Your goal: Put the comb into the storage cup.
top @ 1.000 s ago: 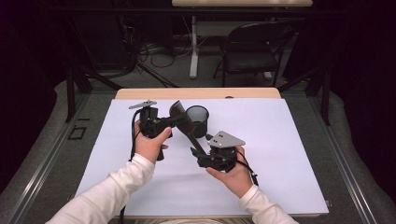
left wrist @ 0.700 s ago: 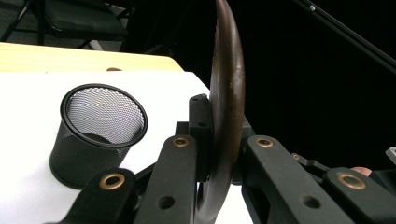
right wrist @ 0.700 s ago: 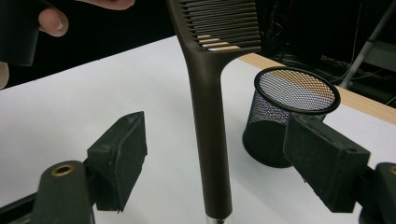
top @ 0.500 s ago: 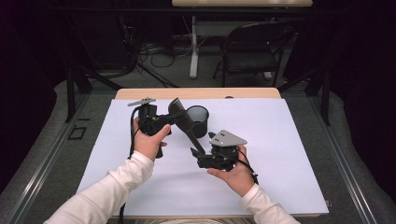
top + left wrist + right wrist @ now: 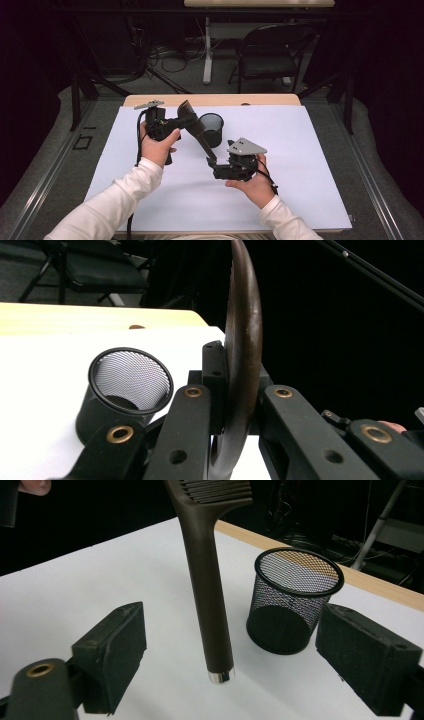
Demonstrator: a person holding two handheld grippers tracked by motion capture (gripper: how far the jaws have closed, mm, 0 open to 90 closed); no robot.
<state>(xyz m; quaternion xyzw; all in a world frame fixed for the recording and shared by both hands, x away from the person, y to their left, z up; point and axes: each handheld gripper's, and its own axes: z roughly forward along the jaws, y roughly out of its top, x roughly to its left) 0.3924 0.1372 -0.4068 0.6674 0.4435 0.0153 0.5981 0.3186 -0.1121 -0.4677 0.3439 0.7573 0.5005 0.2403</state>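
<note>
The brown slotted spatula [image 5: 196, 131] sits at centre-left of the high view, clamped at its head end by the left gripper [image 5: 176, 121], whose jaws press on both faces of the blade, as the left gripper view confirms [image 5: 243, 355]. Its long axis runs diagonally, from the head at upper left down to the handle tip at lower right, and it is held clear of the white table cover [image 5: 300, 165]. The right gripper [image 5: 220, 167] lies just beyond that handle tip, at lower centre of the high view, with its jaws spread wide and holding nothing. In the right gripper view the handle [image 5: 207, 605] hangs upright between the two open pads, its metal-capped end at mid-frame, touching neither. The black mesh cup [image 5: 211, 129] stands just beside the handle, toward upper right. Judged from this layout, the right gripper is the nearer one to take the handle; closing would require advancing along the handle axis first.
</note>
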